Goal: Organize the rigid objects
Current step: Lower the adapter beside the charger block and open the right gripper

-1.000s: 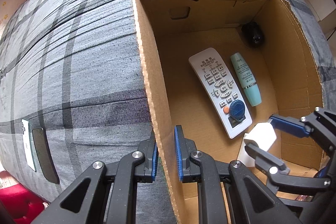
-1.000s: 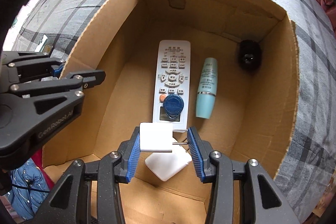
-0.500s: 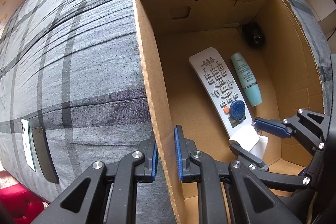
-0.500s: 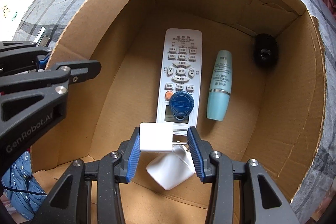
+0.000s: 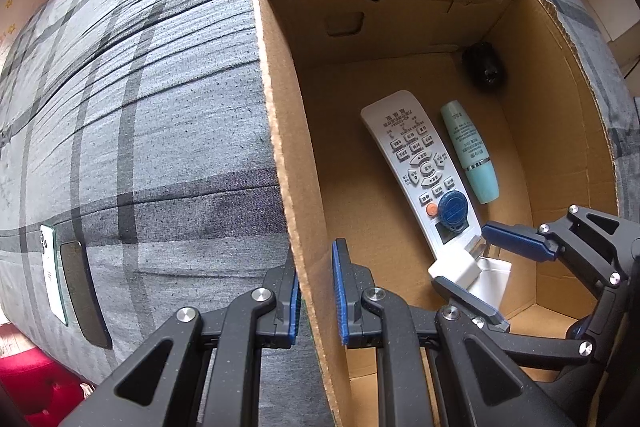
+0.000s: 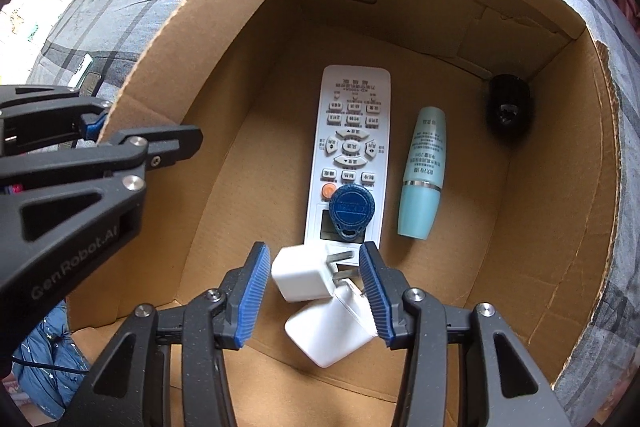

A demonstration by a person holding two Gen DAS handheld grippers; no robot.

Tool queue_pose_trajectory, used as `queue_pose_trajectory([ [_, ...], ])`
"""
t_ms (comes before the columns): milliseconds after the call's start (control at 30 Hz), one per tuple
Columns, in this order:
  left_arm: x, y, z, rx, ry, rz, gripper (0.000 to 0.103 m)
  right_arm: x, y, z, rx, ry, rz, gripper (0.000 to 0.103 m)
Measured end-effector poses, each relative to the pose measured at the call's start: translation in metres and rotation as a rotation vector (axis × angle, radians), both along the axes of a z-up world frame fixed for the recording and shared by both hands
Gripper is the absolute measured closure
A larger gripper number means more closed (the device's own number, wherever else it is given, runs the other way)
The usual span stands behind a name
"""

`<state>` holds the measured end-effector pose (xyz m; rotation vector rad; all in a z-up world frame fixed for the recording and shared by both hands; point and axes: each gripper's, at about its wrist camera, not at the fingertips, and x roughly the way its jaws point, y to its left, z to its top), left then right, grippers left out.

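An open cardboard box (image 6: 240,27) holds a white remote (image 6: 352,131) with a blue key fob (image 6: 352,211) lying on it. Beside the remote lie a teal tube (image 6: 422,179) and, in the far corner, a black round object (image 6: 508,111). My right gripper (image 6: 314,255) is low inside the box and its jaws are opening. A small white charger (image 6: 300,277) sits tilted between them, loose from the pads and resting on a larger white charger (image 6: 332,335). My left gripper (image 5: 316,267) is shut on the box's left wall (image 5: 280,131).
The box stands on a grey plaid cloth (image 5: 140,107). Two phones, one white (image 5: 50,275) and one dark (image 5: 82,291), lie on the cloth to the left of the box. Something red (image 5: 28,379) shows past the cloth's near edge.
My right gripper has sunk deeper into the box and its jaws have widened. The small charger has tipped out of the grip onto the larger charger. The left gripper has not moved.
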<state>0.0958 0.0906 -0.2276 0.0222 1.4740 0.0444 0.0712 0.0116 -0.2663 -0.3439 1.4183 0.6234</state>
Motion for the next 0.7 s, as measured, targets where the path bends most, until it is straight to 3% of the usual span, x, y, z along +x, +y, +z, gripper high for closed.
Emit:
queue_pose_trajectory([
  [367,0.001,0.002,-0.002,0.002,0.001,0.004,0.088,0.001,-0.001,0.016,-0.01,-0.041,0.024,0.049],
  [700,0.002,0.002,-0.003,0.002,0.003,0.008,0.088,0.006,-0.02,0.051,-0.008,-0.084,-0.002,0.032],
])
